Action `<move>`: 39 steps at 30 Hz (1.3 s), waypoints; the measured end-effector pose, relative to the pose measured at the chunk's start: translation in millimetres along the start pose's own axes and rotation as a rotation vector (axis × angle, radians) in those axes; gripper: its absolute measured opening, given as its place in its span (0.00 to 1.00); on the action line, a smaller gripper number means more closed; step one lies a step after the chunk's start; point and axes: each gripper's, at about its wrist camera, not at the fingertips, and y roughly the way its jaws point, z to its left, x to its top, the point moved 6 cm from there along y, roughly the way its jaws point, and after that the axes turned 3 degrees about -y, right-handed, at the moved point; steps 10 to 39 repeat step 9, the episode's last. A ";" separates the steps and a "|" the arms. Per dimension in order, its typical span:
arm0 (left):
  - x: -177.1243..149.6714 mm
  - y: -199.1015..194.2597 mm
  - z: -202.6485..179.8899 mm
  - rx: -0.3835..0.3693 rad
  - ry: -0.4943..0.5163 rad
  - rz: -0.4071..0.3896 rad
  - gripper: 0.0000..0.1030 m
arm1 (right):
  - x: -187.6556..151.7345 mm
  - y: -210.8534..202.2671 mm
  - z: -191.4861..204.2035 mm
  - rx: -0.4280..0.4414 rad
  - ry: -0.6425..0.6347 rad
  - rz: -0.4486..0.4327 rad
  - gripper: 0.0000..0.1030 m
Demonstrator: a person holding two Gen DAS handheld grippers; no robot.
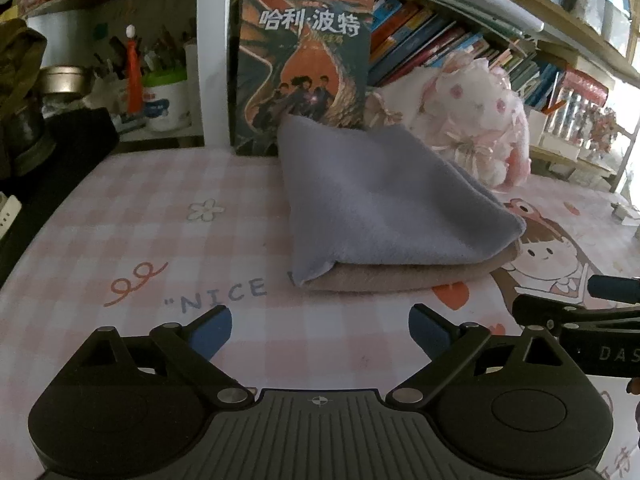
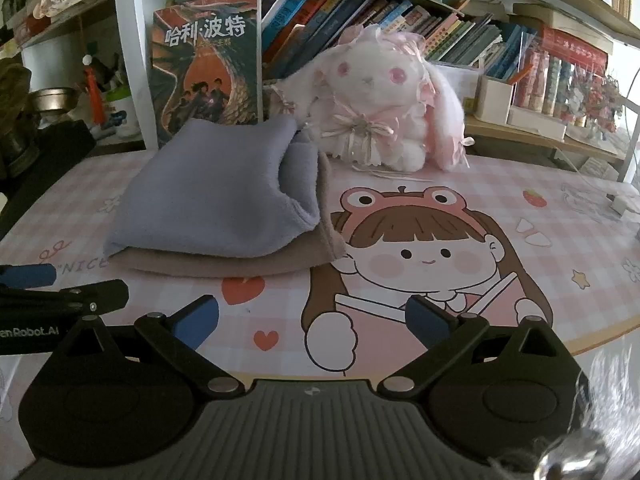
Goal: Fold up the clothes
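Note:
A folded lilac fleece cloth [image 1: 380, 200] [image 2: 208, 196] lies on top of a folded beige cloth [image 1: 408, 274] [image 2: 240, 266] on the pink checked desk mat [image 1: 160, 240] [image 2: 560, 240]. My left gripper [image 1: 320, 332] hovers open just in front of the stack, nothing between its blue-padded fingers. My right gripper [image 2: 312, 320] is open too, over the cartoon girl print to the right of the stack and nearer than it. Each gripper shows at the edge of the other's view.
A large book [image 1: 304, 68] [image 2: 208, 64] stands upright behind the cloths. A white and pink plush rabbit [image 2: 380, 108] [image 1: 476, 120] sits to the right of it. Shelves of books [image 2: 400, 24] line the back. Dark objects [image 1: 60, 152] stand at the left edge.

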 end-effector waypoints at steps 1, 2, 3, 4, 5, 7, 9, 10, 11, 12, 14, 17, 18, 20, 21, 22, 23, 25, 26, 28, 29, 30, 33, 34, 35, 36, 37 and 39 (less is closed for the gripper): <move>0.0 -0.4 -0.3 -0.002 -0.002 0.000 0.94 | -0.2 0.2 0.3 0.001 0.001 0.000 0.98; 0.0 -0.7 -0.6 -0.004 -0.003 -0.001 0.94 | -0.4 0.6 0.5 0.001 0.001 0.001 0.98; -0.2 -0.7 -0.7 -0.004 -0.002 -0.001 0.94 | -0.6 1.1 0.7 0.002 0.002 0.002 0.98; -0.3 -0.6 -0.8 -0.003 0.000 -0.002 0.94 | -0.8 1.3 0.8 0.002 0.003 0.002 0.98; -0.5 -0.5 -0.8 -0.002 0.003 -0.002 0.94 | -1.0 1.4 0.9 0.002 0.004 0.003 0.98; -0.7 -0.1 -1.0 0.003 0.011 -0.003 0.94 | -1.1 1.6 1.2 0.004 0.005 0.005 0.98; -0.7 0.5 -0.6 0.008 0.014 -0.006 0.94 | -1.1 1.5 1.4 0.003 0.006 0.006 0.98; -0.7 0.5 -0.6 0.008 0.014 -0.006 0.94 | -1.1 1.5 1.4 0.003 0.006 0.006 0.98; -0.7 0.5 -0.6 0.008 0.014 -0.006 0.94 | -1.1 1.5 1.4 0.003 0.006 0.006 0.98; -0.7 0.5 -0.6 0.008 0.014 -0.006 0.94 | -1.1 1.5 1.4 0.003 0.006 0.006 0.98; -0.7 0.5 -0.6 0.008 0.014 -0.006 0.94 | -1.1 1.5 1.4 0.003 0.006 0.006 0.98; -0.7 0.5 -0.6 0.008 0.014 -0.006 0.94 | -1.1 1.5 1.4 0.003 0.006 0.006 0.98; -0.7 0.5 -0.6 0.008 0.014 -0.006 0.94 | -1.1 1.5 1.4 0.003 0.006 0.006 0.98; -0.7 0.5 -0.6 0.008 0.014 -0.006 0.94 | -1.1 1.5 1.4 0.003 0.006 0.006 0.98; -0.7 0.5 -0.6 0.008 0.014 -0.006 0.94 | -1.1 1.5 1.4 0.003 0.006 0.006 0.98; -0.7 0.5 -0.6 0.008 0.014 -0.006 0.94 | -1.1 1.5 1.4 0.003 0.006 0.006 0.98; -0.7 0.5 -0.6 0.008 0.014 -0.006 0.94 | -1.1 1.5 1.4 0.003 0.006 0.006 0.98; -0.7 0.5 -0.6 0.008 0.014 -0.006 0.94 | -1.1 1.5 1.4 0.003 0.006 0.006 0.98; -0.7 0.5 -0.6 0.008 0.014 -0.006 0.94 | -1.1 1.5 1.4 0.003 0.006 0.006 0.98; -0.7 0.5 -0.6 0.008 0.014 -0.006 0.94 | -1.1 1.5 1.4 0.003 0.006 0.006 0.98; -0.7 0.5 -0.6 0.008 0.014 -0.006 0.94 | -1.1 1.5 1.4 0.003 0.006 0.006 0.98; -0.7 0.5 -0.6 0.008 0.014 -0.006 0.94 | -1.1 1.5 1.4 0.003 0.006 0.006 0.98; -0.7 0.5 -0.6 0.008 0.014 -0.006 0.94 | -1.1 1.5 1.4 0.003 0.006 0.006 0.98; -0.7 0.5 -0.6 0.008 0.014 -0.006 0.94 | -1.1 1.5 1.4 0.003 0.006 0.006 0.98; -0.7 0.5 -0.6 0.008 0.014 -0.006 0.94 | -1.1 1.5 1.4 0.003 0.006 0.006 0.98; -0.7 0.5 -0.6 0.008 0.014 -0.006 0.94 | -1.1 1.5 1.4 0.003 0.006 0.006 0.98; -0.7 0.5 -0.6 0.008 0.014 -0.006 0.94 | -1.1 1.5 1.4 0.003 0.006 0.006 0.98; -0.7 0.5 -0.6 0.008 0.014 -0.006 0.94 | -1.1 1.5 1.4 0.003 0.006 0.006 0.98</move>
